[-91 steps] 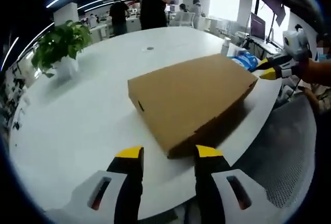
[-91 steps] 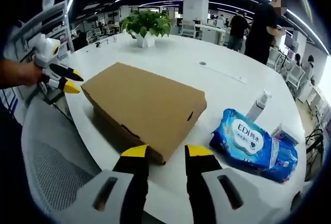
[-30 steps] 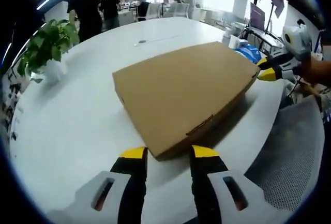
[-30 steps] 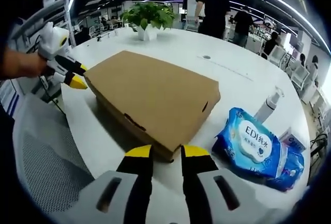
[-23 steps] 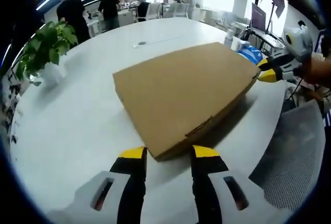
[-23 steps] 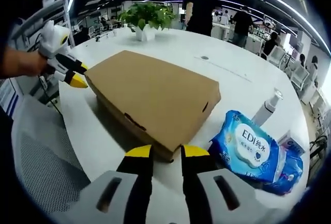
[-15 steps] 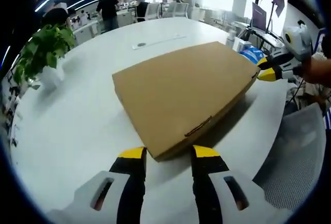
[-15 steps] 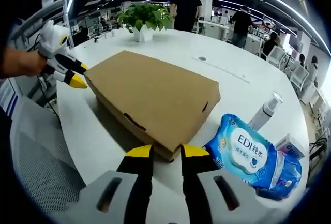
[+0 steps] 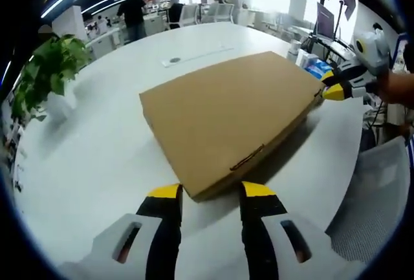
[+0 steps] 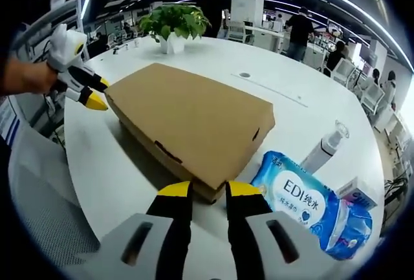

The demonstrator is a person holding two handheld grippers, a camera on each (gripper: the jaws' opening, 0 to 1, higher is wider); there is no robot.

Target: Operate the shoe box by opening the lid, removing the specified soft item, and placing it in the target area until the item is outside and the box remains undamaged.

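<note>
Box (image 9: 226,115) sits flat on the white table (image 9: 97,157) near its edge, lid down, soft item presumably inside and not visible. Grippers are at opposite front corners, which reads as set-up for a two-point lift of the lid so the cardboard rises evenly without bending or tearing. Left gripper (image 9: 208,191): jaws apart, straddling the near corner in the left gripper view, yellow tips level with the bottom edge, nothing clamped; whether the tips touch cardboard I can't tell. It also shows in the right gripper view (image 10: 95,101), yellow tips at the far-left corner, held by a hand (image 10: 24,77), pitched down toward the box. Right gripper (image 10: 207,189): jaws parted by a narrower gap, tips flanking the near corner, not clamped on anything. In the left gripper view it shows (image 9: 333,92) with its tip right at the far-right corner, approaching from the side, roughly horizontal. Front lip has a tuck slot (image 10: 167,152), likely the lock to release first. Wipes pack (image 10: 307,205) lies just beside the box's right end, a pump bottle (image 10: 326,143) behind it; plant (image 10: 173,26) well apart at the far side.
</note>
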